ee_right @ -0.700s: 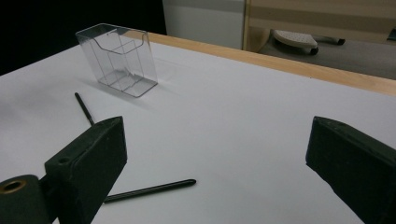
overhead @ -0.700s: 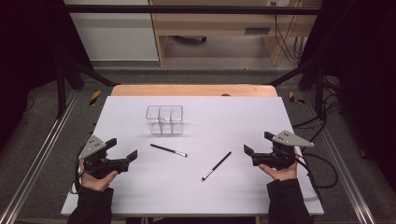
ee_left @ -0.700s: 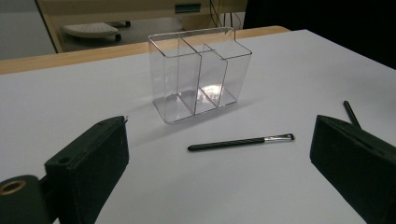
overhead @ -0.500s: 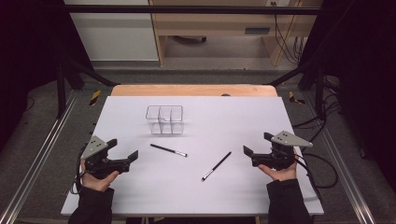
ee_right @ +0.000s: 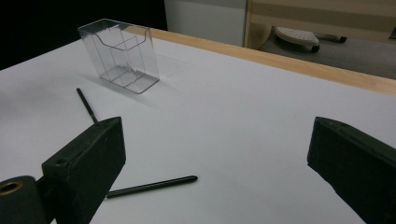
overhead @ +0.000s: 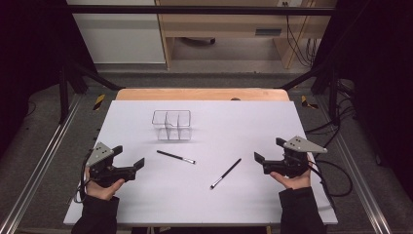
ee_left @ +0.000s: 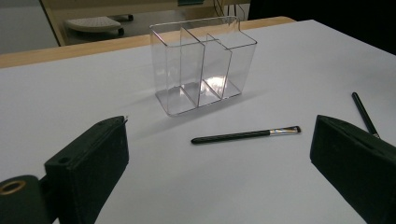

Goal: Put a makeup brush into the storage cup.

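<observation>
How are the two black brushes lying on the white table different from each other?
The thin black brush nearer the clear plastic organizer lies almost crosswise, its bristle tip pointing toward the right gripper. The other thin black brush lies slanted, its tip pointing toward the table's near edge, and it sits farther from the organizer. Both lie flat, untouched, apart from each other.

Glossy clear plastic organizer (ee_left: 203, 60) on a matt white table (overhead: 292, 126).

Beyond our white counter (overhead: 302, 126) with its wooden far edge, we see a grey floor (overhead: 229, 78), a light wooden desk (overhead: 219, 24), a white cabinet (overhead: 117, 39), dangling cables (overhead: 297, 44) and dark curtained sides.
</observation>
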`<state>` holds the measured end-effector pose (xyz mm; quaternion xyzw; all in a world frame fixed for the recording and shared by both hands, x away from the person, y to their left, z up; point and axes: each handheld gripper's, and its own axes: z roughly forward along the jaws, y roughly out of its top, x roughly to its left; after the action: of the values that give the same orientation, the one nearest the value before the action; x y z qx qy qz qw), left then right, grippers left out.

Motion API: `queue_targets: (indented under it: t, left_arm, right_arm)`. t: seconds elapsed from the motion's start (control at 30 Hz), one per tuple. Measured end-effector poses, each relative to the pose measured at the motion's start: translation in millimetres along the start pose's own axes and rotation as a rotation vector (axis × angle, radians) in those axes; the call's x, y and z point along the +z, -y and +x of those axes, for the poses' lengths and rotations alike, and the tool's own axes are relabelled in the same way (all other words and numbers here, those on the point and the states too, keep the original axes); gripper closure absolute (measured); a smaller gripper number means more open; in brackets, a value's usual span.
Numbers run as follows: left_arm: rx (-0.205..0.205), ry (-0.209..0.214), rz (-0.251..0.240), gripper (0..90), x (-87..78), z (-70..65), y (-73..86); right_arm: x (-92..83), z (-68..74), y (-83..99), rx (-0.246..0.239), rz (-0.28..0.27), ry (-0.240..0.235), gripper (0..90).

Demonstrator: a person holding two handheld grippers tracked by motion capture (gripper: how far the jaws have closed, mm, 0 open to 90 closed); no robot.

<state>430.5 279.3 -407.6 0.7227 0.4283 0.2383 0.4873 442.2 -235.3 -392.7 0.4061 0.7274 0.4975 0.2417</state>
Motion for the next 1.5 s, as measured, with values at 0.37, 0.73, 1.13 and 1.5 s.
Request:
queue_targets:
  t: [0.37,0.73,1.13,1.5]
  left_arm:
    - [0.007,0.004,0.004,3.9,0.4,-1.3,0.0]
    - [0.015,0.009,0.008,4.0,1.5,-4.0,0.1]
    - [0.022,0.006,0.010,4.1,1.8,-4.8,-0.2]
    - [0.030,0.001,0.017,4.1,2.7,-5.1,0.1]
  right_arm:
    - [11.7,12.1,-2.2,-0.043,0.053,-0.027,4.5]
    - [28.1,24.7,0.7,-0.079,0.109,-0.060,4.6]
    - [46.5,32.9,7.9,-0.105,0.175,-0.093,4.8]
    - [59.5,37.8,16.0,-0.126,0.225,-0.117,5.3]
